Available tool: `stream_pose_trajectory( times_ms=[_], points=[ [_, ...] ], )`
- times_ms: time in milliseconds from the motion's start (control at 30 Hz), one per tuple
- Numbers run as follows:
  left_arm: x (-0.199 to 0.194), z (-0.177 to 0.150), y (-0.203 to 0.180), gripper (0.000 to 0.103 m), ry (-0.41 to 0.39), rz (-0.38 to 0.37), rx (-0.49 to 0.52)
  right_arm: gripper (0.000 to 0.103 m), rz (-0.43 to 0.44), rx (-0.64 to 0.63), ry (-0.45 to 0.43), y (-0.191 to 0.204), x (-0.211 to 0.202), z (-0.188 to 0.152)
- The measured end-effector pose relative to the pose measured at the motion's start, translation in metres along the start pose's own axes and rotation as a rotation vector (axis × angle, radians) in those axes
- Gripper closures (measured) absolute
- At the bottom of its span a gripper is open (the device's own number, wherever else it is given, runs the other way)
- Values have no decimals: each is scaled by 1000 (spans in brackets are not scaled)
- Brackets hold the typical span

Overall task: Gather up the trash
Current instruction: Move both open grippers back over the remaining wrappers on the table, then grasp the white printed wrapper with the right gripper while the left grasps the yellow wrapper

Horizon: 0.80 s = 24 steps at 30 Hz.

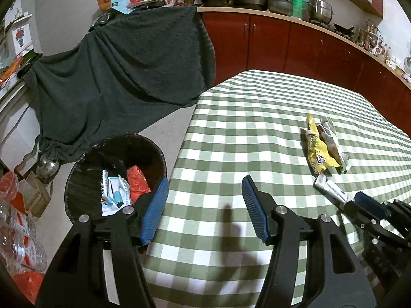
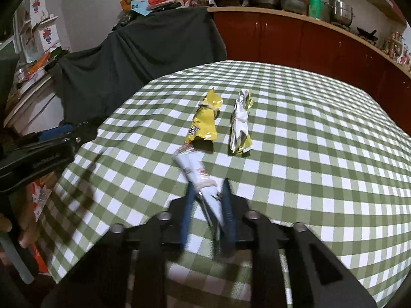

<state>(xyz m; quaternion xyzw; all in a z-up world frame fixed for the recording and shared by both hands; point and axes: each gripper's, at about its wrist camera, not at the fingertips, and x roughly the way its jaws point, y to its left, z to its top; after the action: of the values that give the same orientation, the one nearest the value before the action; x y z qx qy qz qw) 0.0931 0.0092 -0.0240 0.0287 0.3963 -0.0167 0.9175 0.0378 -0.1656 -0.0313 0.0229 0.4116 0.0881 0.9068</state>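
My right gripper [image 2: 207,185] is shut on a white printed wrapper [image 2: 196,172], held just above the green checked tablecloth [image 2: 308,154]. The wrapper also shows in the left wrist view [image 1: 330,188], held by my right gripper [image 1: 355,200]. A yellow snack wrapper [image 2: 204,120] and a crumpled silver and yellow wrapper [image 2: 241,125] lie on the table beyond it. My left gripper [image 1: 204,190] is open and empty over the table's left edge, beside a black bin [image 1: 77,174] that holds several wrappers.
A dark cloth [image 1: 123,66] drapes over furniture behind the bin. Red cabinets [image 1: 295,43] with pots on the counter stand behind the table. Clear plastic bottles [image 1: 15,231] lie on the floor left of the bin.
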Motion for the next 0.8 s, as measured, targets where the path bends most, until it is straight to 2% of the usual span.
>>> stream_pose_trajectory(
  times_ms=[100, 400, 533, 567, 633, 667, 700, 800],
  points=[
    [-1, 1, -6, 45, -3, -5, 7, 94, 5, -4, -3, 0, -6, -2],
    [-2, 5, -36, 44, -8, -38, 42, 97, -19, 23, -39, -17, -32, -11],
    [-1, 7, -46, 44, -5, -44, 48, 97, 10, 50, -36, -24, -35, -9],
    [-2, 7, -47, 44, -5, -43, 46, 95, 20, 52, -36, -24, -34, -8],
    [-3, 6, -48, 44, -8, -34, 49, 79, 20, 49, -46, -21, -34, -5],
    [-3, 6, -47, 44, -8, -30, 49, 65, 18, 43, -51, -19, -33, -4],
    [-3, 5, -45, 44, -6, -27, 46, 60, 18, 40, -58, -17, -32, -4],
    [-1, 3, -38, 44, 3, -16, 36, 60, 27, 20, -44, -9, -23, -1]
  ],
)
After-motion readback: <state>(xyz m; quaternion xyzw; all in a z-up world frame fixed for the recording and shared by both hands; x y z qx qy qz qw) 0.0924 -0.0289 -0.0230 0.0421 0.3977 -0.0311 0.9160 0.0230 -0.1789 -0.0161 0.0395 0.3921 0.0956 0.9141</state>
